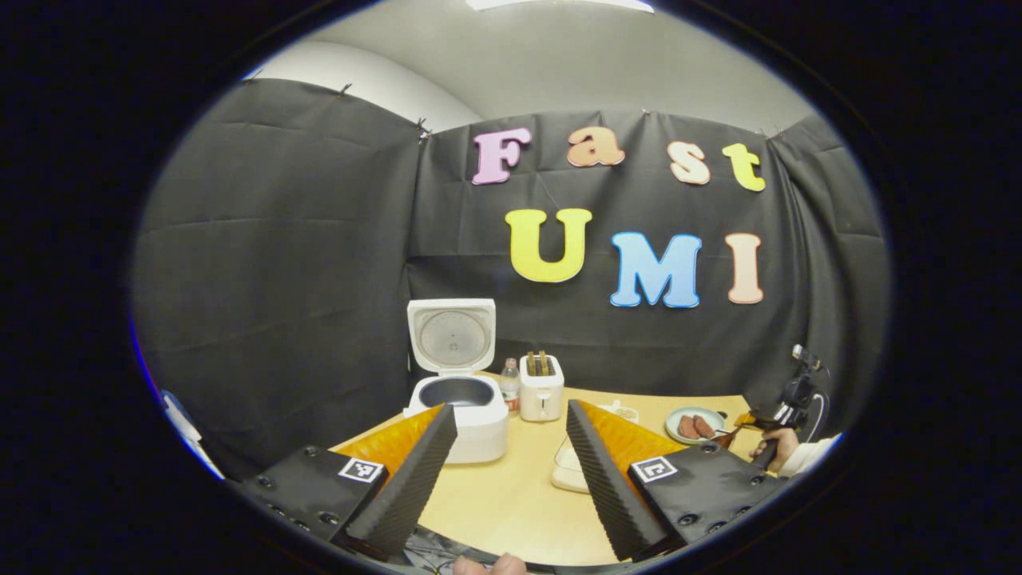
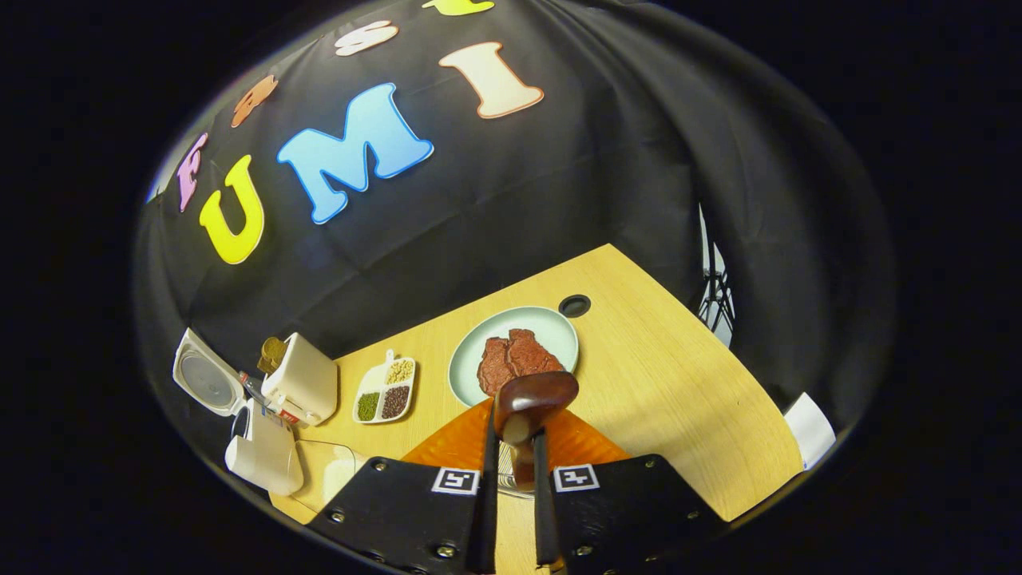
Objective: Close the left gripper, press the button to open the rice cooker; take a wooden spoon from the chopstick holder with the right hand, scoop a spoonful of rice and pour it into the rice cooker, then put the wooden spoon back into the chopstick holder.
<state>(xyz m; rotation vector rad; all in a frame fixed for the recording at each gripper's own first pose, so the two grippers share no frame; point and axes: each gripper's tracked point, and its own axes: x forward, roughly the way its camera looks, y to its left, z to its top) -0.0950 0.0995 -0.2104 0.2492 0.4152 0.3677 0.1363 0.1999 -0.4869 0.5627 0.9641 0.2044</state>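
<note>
One wooden spoon (image 2: 531,403) pinched in right gripper (image 2: 511,447) jaws, left gripper (image 1: 503,447) jaws spread, one rice cooker (image 1: 459,399) open, seemingly empty.

Bare table (image 1: 511,499) lies before the open rice cooker (image 1: 461,399); bottle (image 1: 510,385) and toaster (image 1: 541,388) crowd its right.

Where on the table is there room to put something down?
Bare table lies right of the plate with meat. It is crowded on the left, where the rice cooker, bottle, toaster and divided dish cluster.
</note>
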